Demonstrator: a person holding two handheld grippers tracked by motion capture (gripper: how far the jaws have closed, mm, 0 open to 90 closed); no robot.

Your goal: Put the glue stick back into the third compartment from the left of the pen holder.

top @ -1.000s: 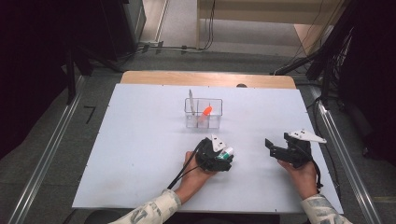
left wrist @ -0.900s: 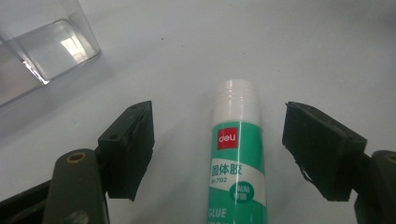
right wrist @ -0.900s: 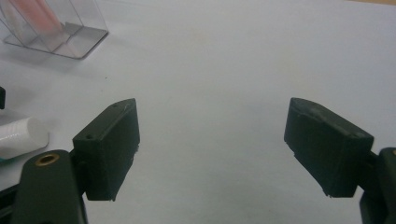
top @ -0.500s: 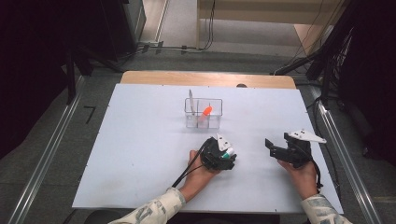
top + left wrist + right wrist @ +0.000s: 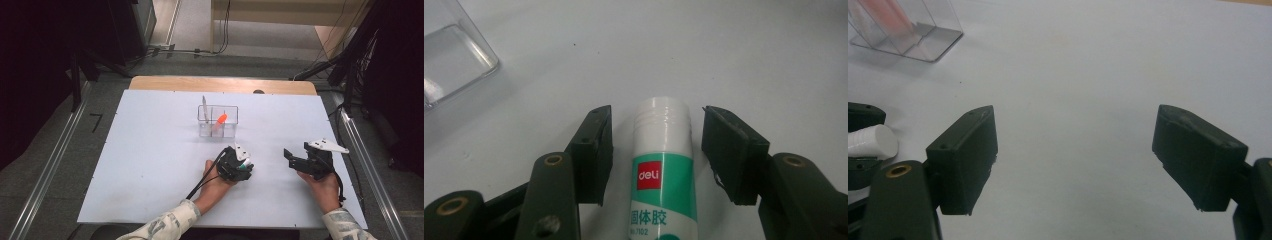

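Glue stick lies between the spread jaws of the left hand-held gripper, ungrasped.

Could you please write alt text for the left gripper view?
A white and green glue stick lies on the white table between the open black jaws of the left hand-held gripper, untouched by either. A clear plastic organiser's corner sits upper left.
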